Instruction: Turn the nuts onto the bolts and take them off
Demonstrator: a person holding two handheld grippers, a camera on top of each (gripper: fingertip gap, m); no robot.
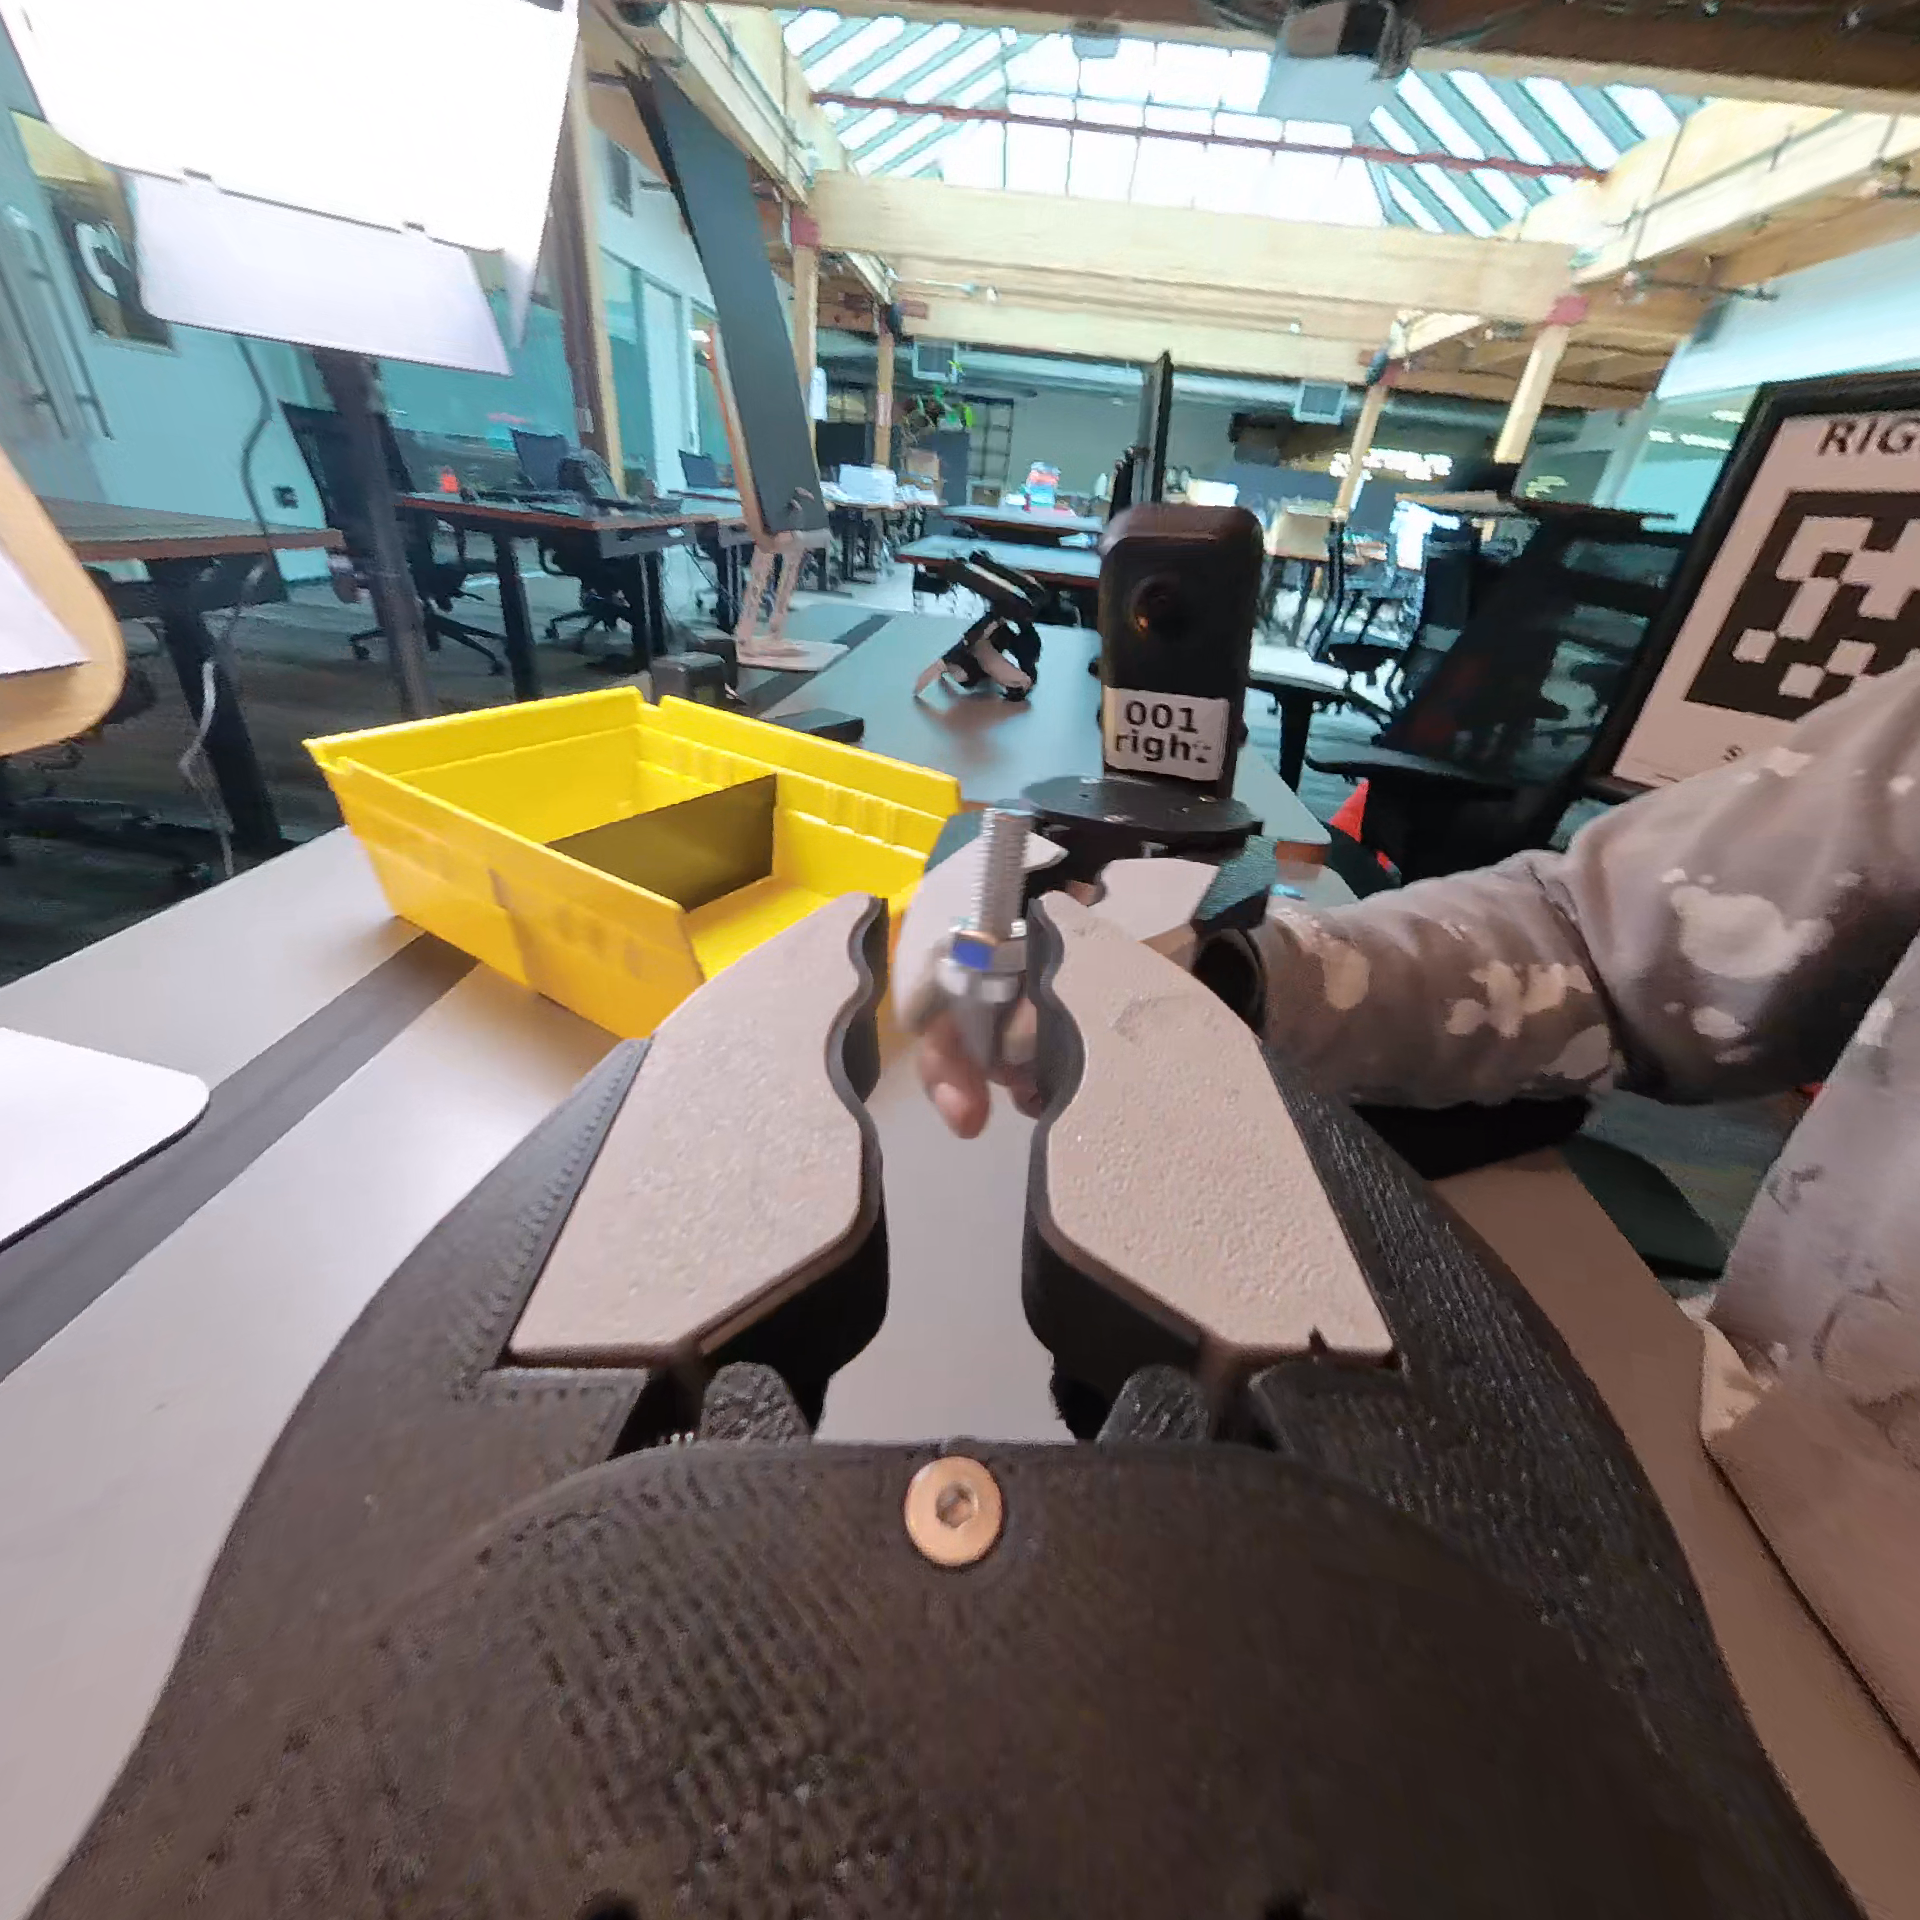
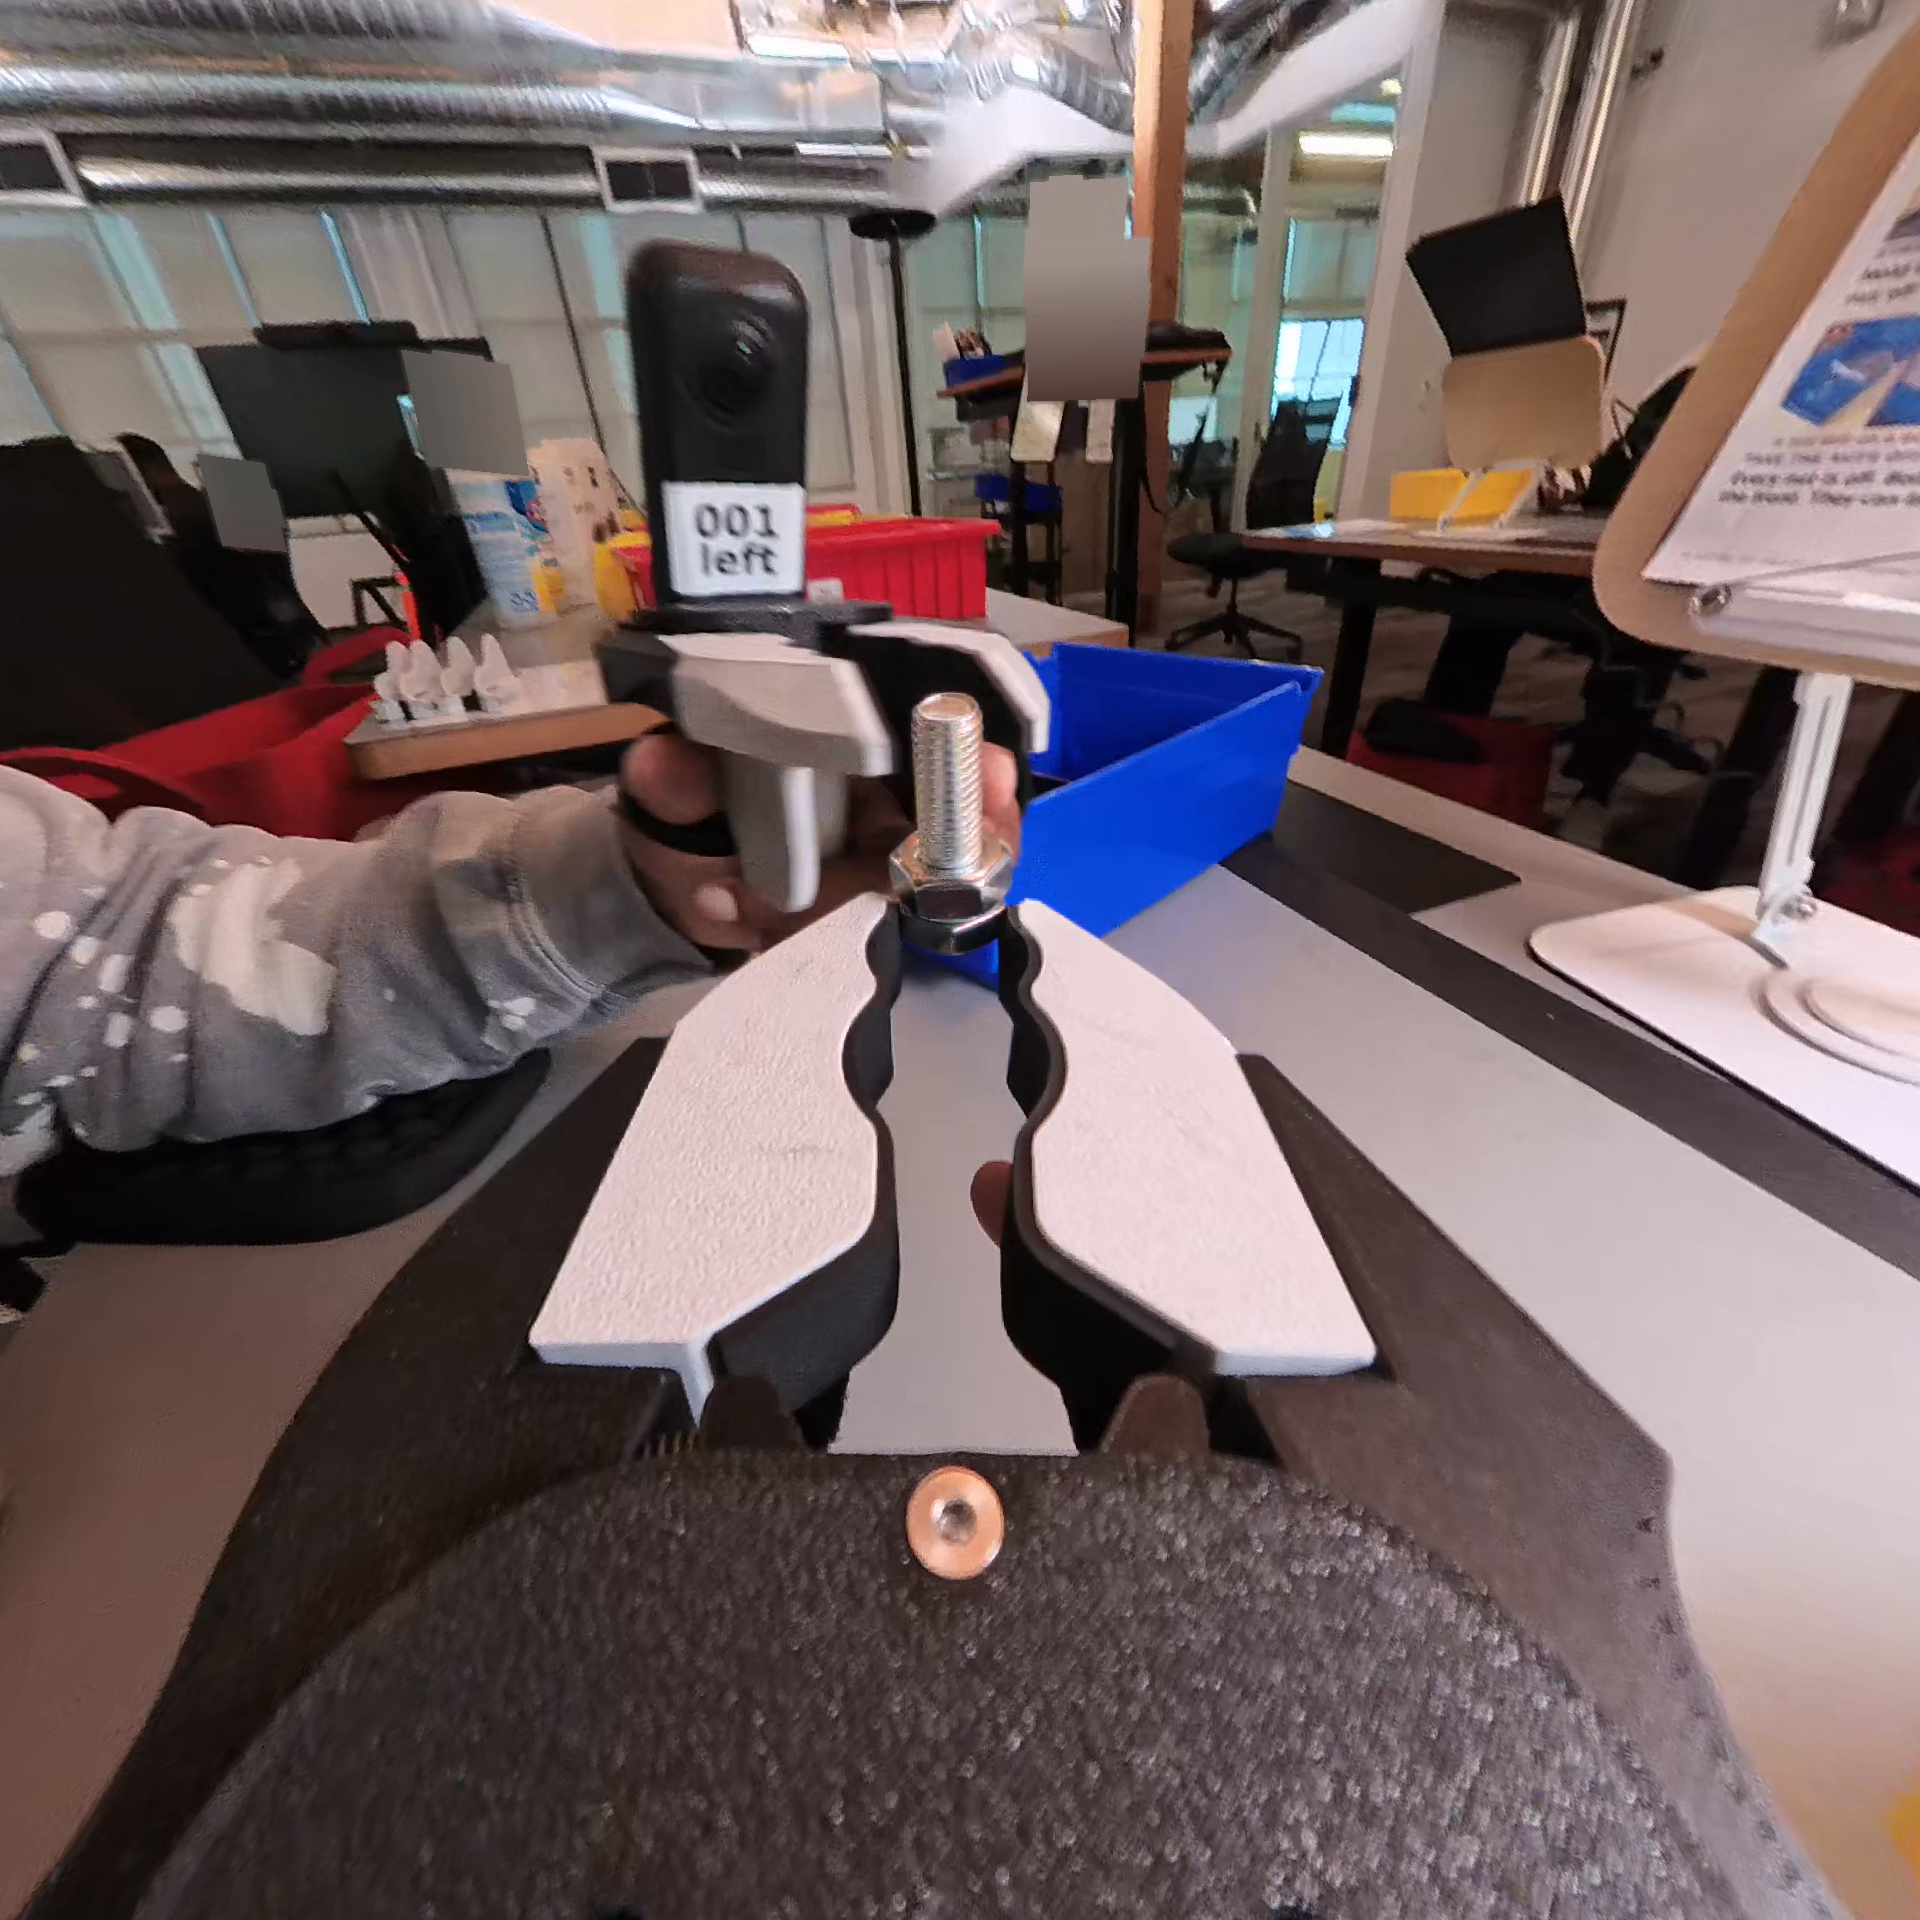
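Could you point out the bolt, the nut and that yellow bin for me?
bolt [image 2: 947, 774], right wrist view, on the threaded shaft.
nut [image 2: 951, 871], right wrist view, on a front flat, low on the bolt.
yellow bin [image 1: 488, 831], left wrist view, on its near side wall.

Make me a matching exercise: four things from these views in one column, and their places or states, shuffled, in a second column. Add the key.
Things:
1. bolt
2. nut
3. yellow bin
4. blue bin

Places or states:
A. has a black divider inside
B. stands upright, threaded end up
C. sits behind the bolt in the right wrist view
D. sits low on the threaded shaft

Pairs: 1-B, 2-D, 3-A, 4-C
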